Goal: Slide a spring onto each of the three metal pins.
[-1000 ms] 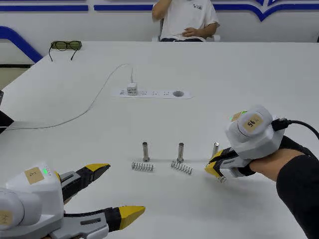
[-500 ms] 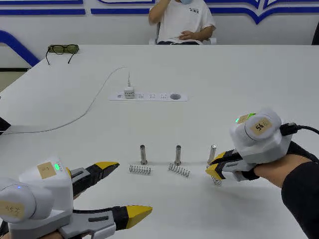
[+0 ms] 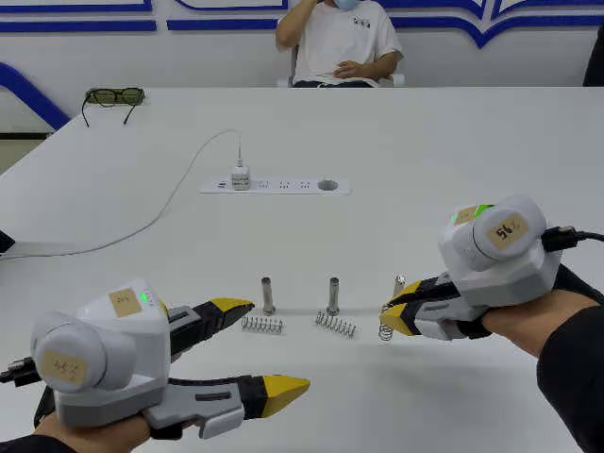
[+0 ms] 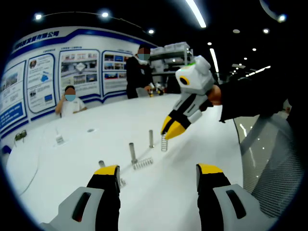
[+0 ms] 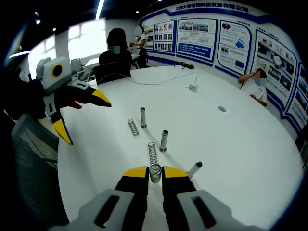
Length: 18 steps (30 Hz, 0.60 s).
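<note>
Three short metal pins stand upright in a row on the white table: left pin point(image 3: 267, 293), middle pin point(image 3: 333, 294), right pin point(image 3: 398, 285). One spring point(image 3: 261, 325) lies in front of the left pin, and another spring point(image 3: 334, 324) lies in front of the middle pin. My right gripper point(image 3: 389, 319) is shut on a third spring point(image 3: 385, 331), just in front of the right pin and slightly left of it. In the right gripper view that spring point(image 5: 154, 172) sits end-on between the jaws. My left gripper point(image 3: 269, 344) hangs open and holds nothing, near the left spring.
A white power strip point(image 3: 274, 186) with a plugged charger point(image 3: 240, 176) and its cable lies mid-table. Dark glasses point(image 3: 113, 95) rest at the far left corner. A person point(image 3: 335, 42) sits at the far edge.
The right gripper has lifted its spring off the table and shifted slightly left beside the right pin. The left gripper has come forward toward the left spring.
</note>
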Tool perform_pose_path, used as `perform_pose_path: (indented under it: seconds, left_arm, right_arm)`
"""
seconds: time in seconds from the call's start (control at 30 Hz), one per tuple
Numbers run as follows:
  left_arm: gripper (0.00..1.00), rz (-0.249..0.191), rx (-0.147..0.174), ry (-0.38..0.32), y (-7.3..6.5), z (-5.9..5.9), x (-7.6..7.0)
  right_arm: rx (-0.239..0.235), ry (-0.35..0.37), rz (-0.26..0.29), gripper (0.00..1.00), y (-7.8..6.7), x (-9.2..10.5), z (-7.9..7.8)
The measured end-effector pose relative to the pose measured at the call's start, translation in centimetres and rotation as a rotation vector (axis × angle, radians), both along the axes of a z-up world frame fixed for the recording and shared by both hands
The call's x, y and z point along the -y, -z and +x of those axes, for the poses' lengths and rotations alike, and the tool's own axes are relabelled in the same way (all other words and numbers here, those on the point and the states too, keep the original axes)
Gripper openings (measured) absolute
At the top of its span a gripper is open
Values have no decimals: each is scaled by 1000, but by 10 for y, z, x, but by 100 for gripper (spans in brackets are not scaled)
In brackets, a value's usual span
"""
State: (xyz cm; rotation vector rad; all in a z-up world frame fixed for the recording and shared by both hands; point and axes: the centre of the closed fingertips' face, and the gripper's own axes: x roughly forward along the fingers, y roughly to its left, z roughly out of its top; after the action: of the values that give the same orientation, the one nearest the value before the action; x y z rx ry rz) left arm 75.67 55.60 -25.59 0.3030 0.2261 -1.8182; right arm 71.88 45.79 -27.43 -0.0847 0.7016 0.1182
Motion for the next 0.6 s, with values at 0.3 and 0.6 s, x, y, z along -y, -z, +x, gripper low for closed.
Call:
perform_pose_path:
  seconds: [0.3,0.6]
  left_arm:
    - [57,24,-23,37,10,-7,16]
    - [48,27,-24,96,12,-24,26]
  right_arm:
    - [30,-26,61,12,-25,-23,3]
    - [28,-89,82,12,-40,-53,5]
